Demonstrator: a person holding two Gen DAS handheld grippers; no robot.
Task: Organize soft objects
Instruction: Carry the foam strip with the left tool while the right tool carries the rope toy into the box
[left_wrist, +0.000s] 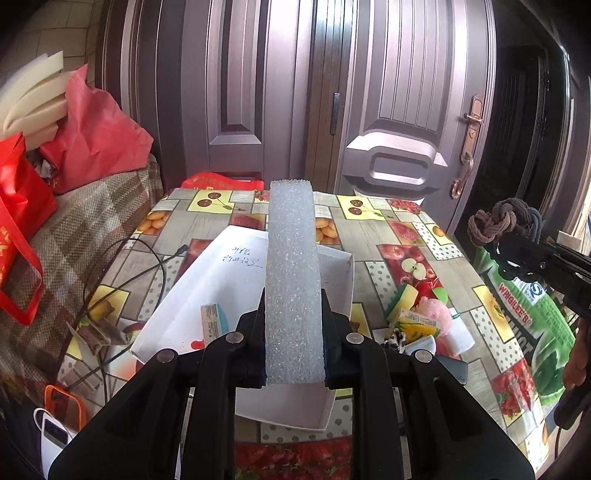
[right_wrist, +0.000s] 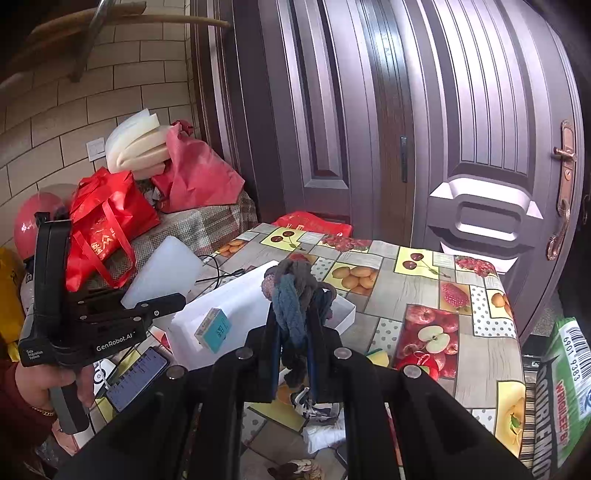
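The left gripper (left_wrist: 293, 332) is clamping a long white foam strip (left_wrist: 291, 266) between its fingers (left_wrist: 255, 347), the pads pressing on both long sides of the strip near its close end. The strip is pointing away toward twelve o'clock, above a white cardboard box (left_wrist: 236, 258) that is lying open on the counter (left_wrist: 388, 229), which is wearing a fruit-patterned oilcloth. A small teal-and-white carton (left_wrist: 212, 319) is leaning inside the box at about nine o'clock from the clamped foam.

The right gripper (right_wrist: 295, 332) is holding a knotted rope (right_wrist: 291, 295) of blue, brown and grey strands, its fingers (right_wrist: 271, 354) pinched narrow on the bundle, with the knot bulging above the tips and a loose end hanging below. In the left wrist view the same knot is showing at three o'clock, raised clear of the counter surface.

A cluster of soft things is sitting on the counter at four o'clock from the box: a yellow-and-green sponge (left_wrist: 404, 295), a pink fluffy piece (left_wrist: 436, 312) and a white foam block (left_wrist: 460, 334), all touching or just beside each other. A black cable (left_wrist: 140, 273) is trailing over the counter at nine o'clock. In the right wrist view a phone (right_wrist: 138, 376) with a lit screen is lying at eight o'clock, just beside a hand (right_wrist: 48, 380) gripping the left handle
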